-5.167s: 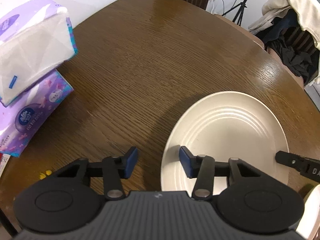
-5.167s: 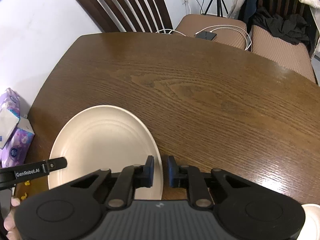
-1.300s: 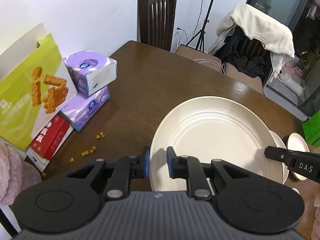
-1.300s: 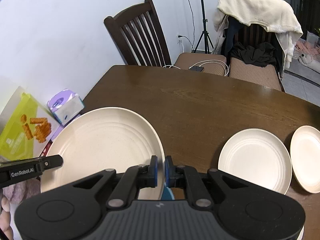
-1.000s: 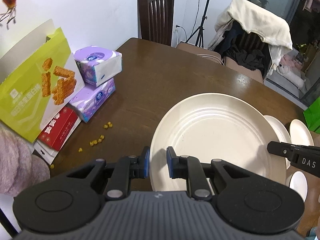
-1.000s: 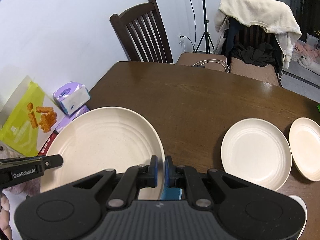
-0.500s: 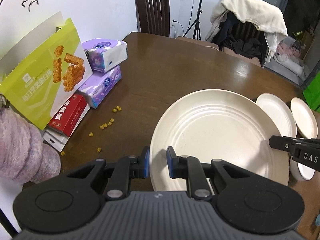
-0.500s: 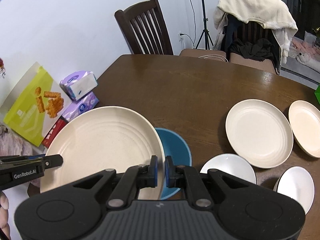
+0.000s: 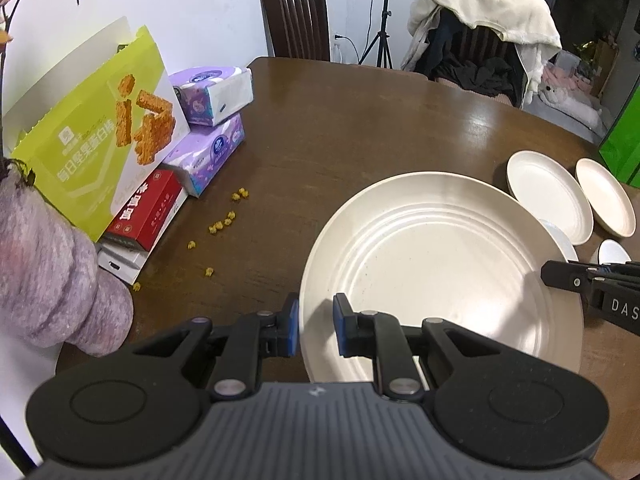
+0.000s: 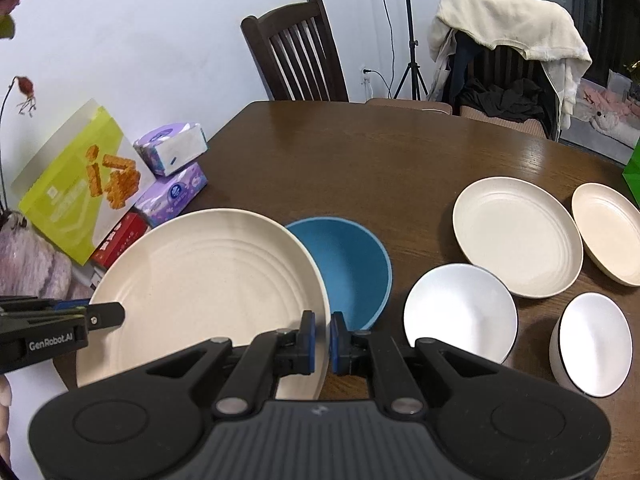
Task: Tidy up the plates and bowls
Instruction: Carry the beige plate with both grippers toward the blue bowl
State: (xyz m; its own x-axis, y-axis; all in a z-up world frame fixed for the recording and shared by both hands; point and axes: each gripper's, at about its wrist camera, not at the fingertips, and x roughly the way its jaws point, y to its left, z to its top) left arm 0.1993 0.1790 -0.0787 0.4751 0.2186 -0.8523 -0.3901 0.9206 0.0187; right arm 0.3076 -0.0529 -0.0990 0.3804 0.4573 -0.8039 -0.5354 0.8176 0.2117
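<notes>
Right wrist view: my right gripper (image 10: 322, 336) and left gripper (image 9: 316, 330) both clamp opposite rims of the large cream plate (image 10: 208, 280), held above the blue bowl (image 10: 352, 272).

Even, fairly bright indoor light; soft glare on the glossy brown wooden desk (image 9: 360, 120); sharp focus, strong fisheye bending at edges.

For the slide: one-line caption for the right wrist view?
Both grippers carry the large cream plate by opposite rims above a blue bowl, beside small plates and white bowls.
</notes>
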